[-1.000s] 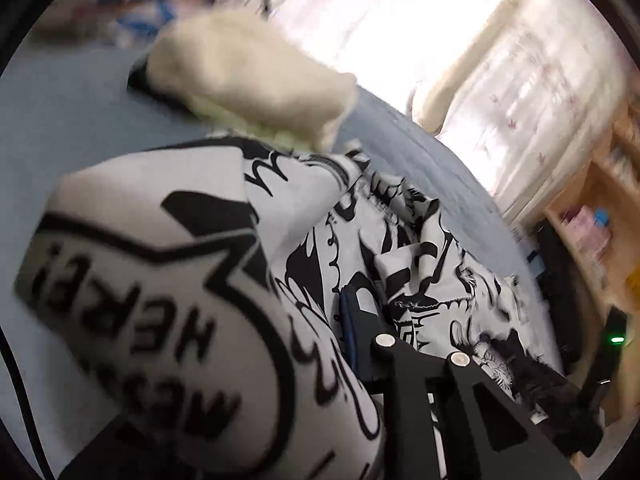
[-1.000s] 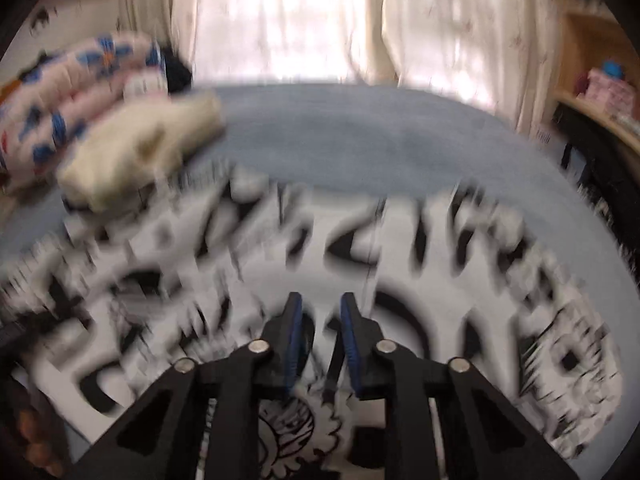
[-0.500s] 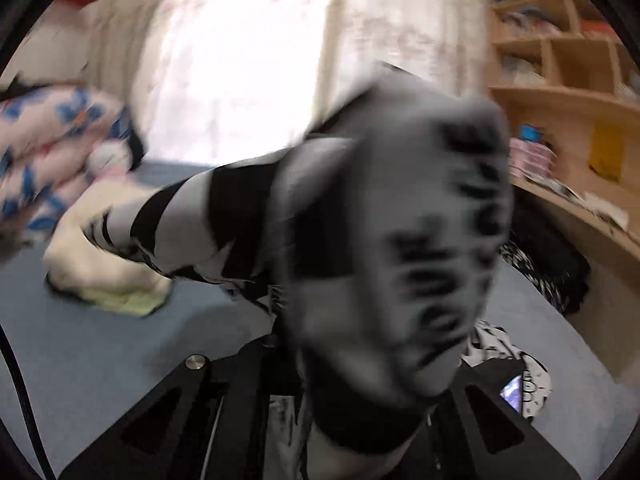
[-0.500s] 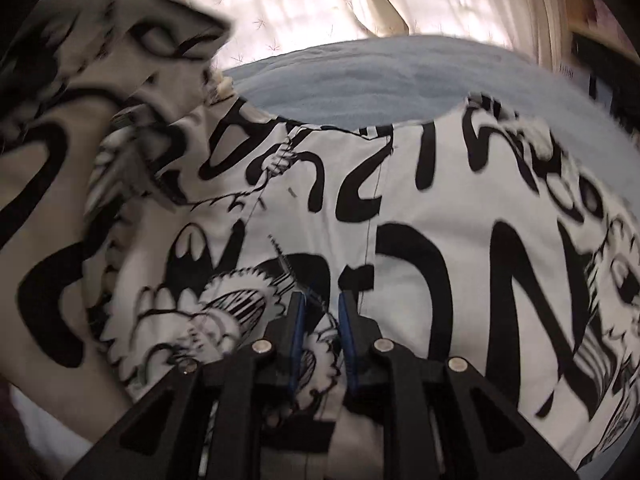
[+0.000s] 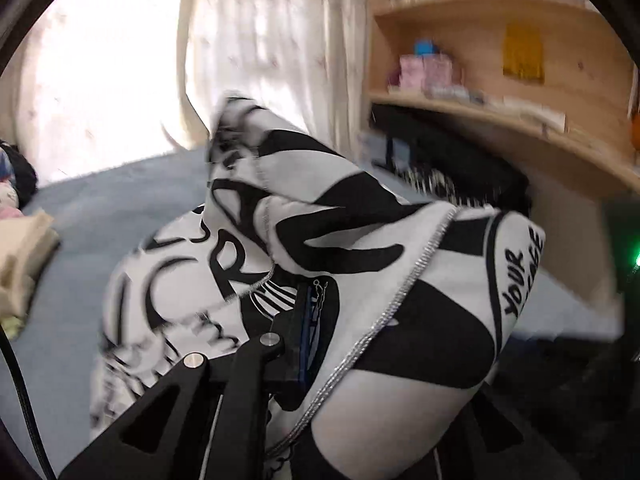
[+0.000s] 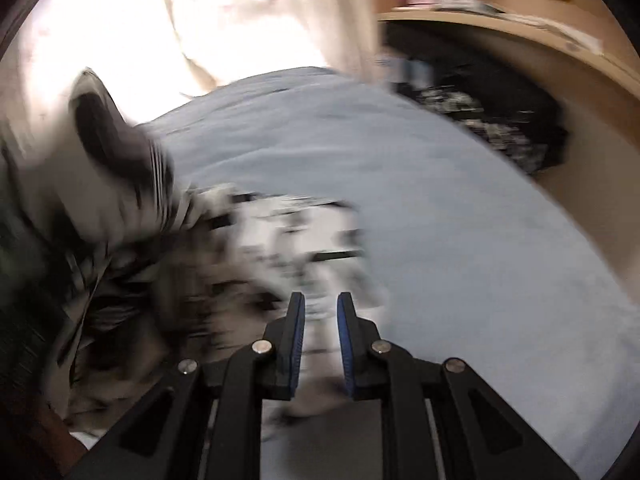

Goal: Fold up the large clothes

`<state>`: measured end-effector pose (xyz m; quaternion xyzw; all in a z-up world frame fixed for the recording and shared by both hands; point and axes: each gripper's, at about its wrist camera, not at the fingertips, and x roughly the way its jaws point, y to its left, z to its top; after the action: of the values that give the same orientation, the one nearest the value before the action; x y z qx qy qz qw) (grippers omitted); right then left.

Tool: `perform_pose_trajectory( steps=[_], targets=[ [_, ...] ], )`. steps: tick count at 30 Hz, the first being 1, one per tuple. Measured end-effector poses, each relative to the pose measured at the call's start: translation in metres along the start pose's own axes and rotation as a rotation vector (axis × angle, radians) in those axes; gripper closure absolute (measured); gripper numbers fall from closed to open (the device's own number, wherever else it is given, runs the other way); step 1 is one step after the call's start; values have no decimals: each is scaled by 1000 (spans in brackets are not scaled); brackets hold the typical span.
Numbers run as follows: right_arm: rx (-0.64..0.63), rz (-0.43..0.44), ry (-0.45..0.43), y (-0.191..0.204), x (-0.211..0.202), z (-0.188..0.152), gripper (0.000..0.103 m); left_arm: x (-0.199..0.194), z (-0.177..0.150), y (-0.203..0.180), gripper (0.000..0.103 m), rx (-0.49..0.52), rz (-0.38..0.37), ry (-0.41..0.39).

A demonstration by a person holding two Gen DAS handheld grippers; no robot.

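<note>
A large white garment with black cartoon print and lettering (image 5: 360,248) hangs bunched over my left gripper (image 5: 316,312), which is shut on a fold of it. Only one blue pad shows; the cloth hides the other finger. In the right wrist view the same garment (image 6: 280,240) is blurred, trailing over the blue-grey bed (image 6: 460,220) from the left. My right gripper (image 6: 320,308) has its jaws close together with a strip of that cloth running between the pads, so it is shut on it.
A folded cream cloth (image 5: 20,252) lies at the bed's left edge. Wooden shelves (image 5: 500,120) with boxes stand to the right, a dark pile of clothes (image 6: 500,120) below them. A bright curtained window (image 5: 260,60) is behind the bed.
Both grippers have swung right toward the shelves, carrying the garment. The left one has lifted its fold off the bed and rolled. The right view now shows bare bed on the right.
</note>
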<state>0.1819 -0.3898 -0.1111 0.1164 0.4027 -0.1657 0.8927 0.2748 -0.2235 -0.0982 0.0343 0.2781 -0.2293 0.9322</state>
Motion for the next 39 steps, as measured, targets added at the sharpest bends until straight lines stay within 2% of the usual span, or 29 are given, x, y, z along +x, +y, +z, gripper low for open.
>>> perform_pose_trajectory(
  steps=[3,7,9,12,16,21,24,29,33,37,39],
  targets=[
    [47,-13,53,-23,15,-2,87,31,-29,-22,94,57,21,85],
    [75,19,79,-27,29,0,87,44,-47,-38,94,101,47,121],
    [70,37,80,-25,31,2,87,43,-43,-42,94,87,44,119],
    [70,48,74,-22,32,8,87,38,-33,-36,94,13,11,112],
    [87,67,67,-25,31,9,87,27,-26,-35,94,-18,-11,102],
    [102,63,101,-31,41,4,87,49,-45,-42,94,-3,-26,178],
    [145,103,124,-38,48,3,87,42,-42,-42,94,2,-36,172],
    [217,181,105,-50,39,7,85,34,-30,-41,90,37,-16,217],
    [287,258,82,-62,29,11,85,26,-19,-34,87,-16,-50,245],
    [342,288,40,-71,18,14,58,26,-17,-30,76,-48,-90,286],
    [362,328,25,-74,15,15,54,27,-21,-32,74,-46,-84,299]
  ],
)
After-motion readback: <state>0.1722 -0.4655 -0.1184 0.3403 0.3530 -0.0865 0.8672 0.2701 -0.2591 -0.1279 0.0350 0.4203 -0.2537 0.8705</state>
